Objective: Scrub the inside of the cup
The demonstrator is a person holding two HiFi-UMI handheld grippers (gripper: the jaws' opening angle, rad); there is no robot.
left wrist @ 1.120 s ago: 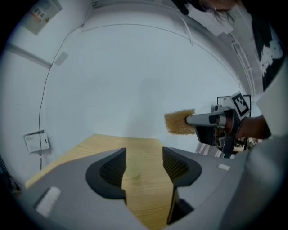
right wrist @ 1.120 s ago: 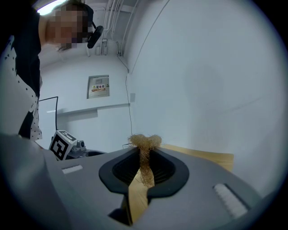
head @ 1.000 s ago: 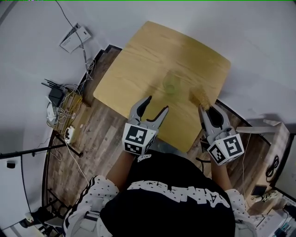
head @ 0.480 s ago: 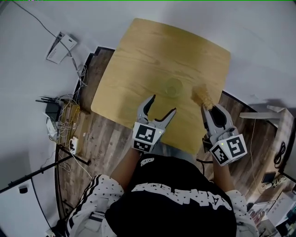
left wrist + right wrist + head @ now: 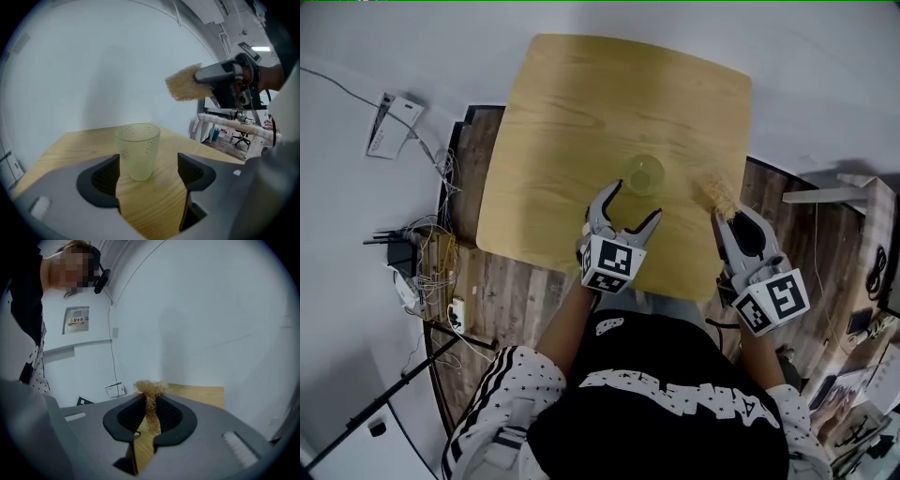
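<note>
Wooden desk (image 5: 581, 112) holds a bumpy see-through cup (image 5: 645, 173), maybe light, slippery plastic; grab its sides. On the left gripper (image 5: 635, 201) the jaws have just been opening wide, with the cup just ahead, not yet between them. On the right gripper (image 5: 734, 217) they pinch a soft scrubber (image 5: 714, 192).

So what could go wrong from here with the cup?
The left tongs have just been opening and grip nothing. The clear cup stands free just ahead, so an off-centre tip could knock it over. The right tongs pinch just one end of the scrubber, which may slip while scrubbing.
</note>
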